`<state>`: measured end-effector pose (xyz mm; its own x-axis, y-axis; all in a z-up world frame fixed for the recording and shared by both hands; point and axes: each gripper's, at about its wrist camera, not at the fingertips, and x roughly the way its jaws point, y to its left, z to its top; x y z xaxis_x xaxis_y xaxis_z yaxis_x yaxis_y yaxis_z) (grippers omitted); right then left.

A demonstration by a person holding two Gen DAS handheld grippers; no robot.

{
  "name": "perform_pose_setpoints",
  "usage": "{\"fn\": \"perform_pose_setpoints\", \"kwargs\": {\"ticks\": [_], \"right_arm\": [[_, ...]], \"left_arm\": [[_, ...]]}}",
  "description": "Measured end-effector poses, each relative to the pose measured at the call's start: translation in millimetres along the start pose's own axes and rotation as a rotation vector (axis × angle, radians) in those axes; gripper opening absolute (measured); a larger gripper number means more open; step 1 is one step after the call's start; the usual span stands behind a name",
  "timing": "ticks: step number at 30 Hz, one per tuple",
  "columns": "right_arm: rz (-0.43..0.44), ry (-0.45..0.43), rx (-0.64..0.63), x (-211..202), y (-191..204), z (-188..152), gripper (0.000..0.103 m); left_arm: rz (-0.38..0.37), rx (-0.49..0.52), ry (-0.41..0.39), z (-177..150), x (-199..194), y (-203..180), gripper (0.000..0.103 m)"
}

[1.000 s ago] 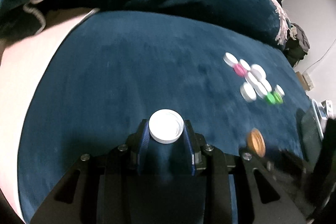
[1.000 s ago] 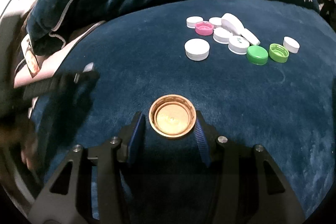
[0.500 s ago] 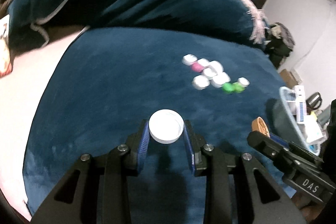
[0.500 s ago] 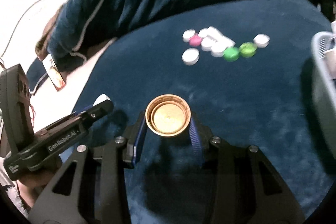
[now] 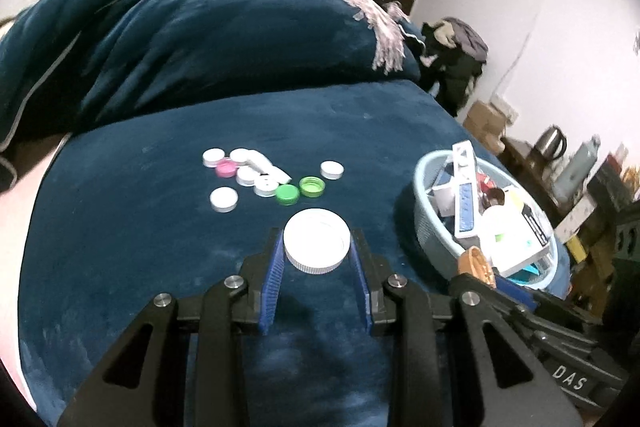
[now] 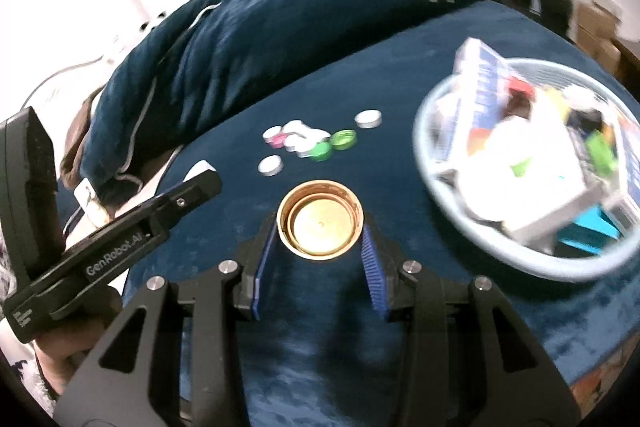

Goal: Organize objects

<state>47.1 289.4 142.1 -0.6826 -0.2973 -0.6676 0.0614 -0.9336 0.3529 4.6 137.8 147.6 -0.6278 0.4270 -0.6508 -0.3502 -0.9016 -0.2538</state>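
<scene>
"GenRobot.AI" is printed along the side of the left gripper as the right wrist view shows it; "DAS" shows on the right gripper in the left view. Only the left view shows a kettle (on a shelf by the wall). Both grippers tilt downward above the blue blanket. The left is clamped on a white cap, the right on a gold cap, open side up. A basket sits just right; loose caps lie beyond.
</scene>
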Motion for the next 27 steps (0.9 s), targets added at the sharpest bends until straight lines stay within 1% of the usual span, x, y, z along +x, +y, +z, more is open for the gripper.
{"fn": "perform_pose_setpoints", "kwargs": {"ticks": [11,16,19,23,25,26,27], "right_arm": [[-0.021,-0.067,0.093,-24.6,-49.1,5.7,0.04],[-0.023,-0.12,0.15,-41.2,-76.2,16.2,0.04],[-0.036,-0.163,0.167,-52.0,-92.1,29.6,0.041],[-0.082,-0.214,0.249,-59.8,-121.5,58.5,0.041],[-0.098,-0.231,0.282,-60.7,-132.5,71.8,0.042],[-0.107,-0.23,0.294,-59.8,-136.7,77.4,0.042],[-0.111,-0.225,0.304,-57.9,-140.5,81.9,0.042]], "left_arm": [[-0.02,0.082,0.019,3.3,17.5,-50.1,0.033],[-0.023,0.125,0.021,4.9,23.9,-69.7,0.033],[-0.034,0.134,0.024,9.2,29.6,-82.9,0.033],[-0.072,0.196,-0.005,32.0,38.7,-117.2,0.033],[-0.112,0.214,-0.029,46.9,41.9,-133.6,0.033],[-0.131,0.215,-0.032,51.5,44.2,-138.9,0.034],[-0.146,0.219,-0.031,57.1,48.3,-145.1,0.048]]}}
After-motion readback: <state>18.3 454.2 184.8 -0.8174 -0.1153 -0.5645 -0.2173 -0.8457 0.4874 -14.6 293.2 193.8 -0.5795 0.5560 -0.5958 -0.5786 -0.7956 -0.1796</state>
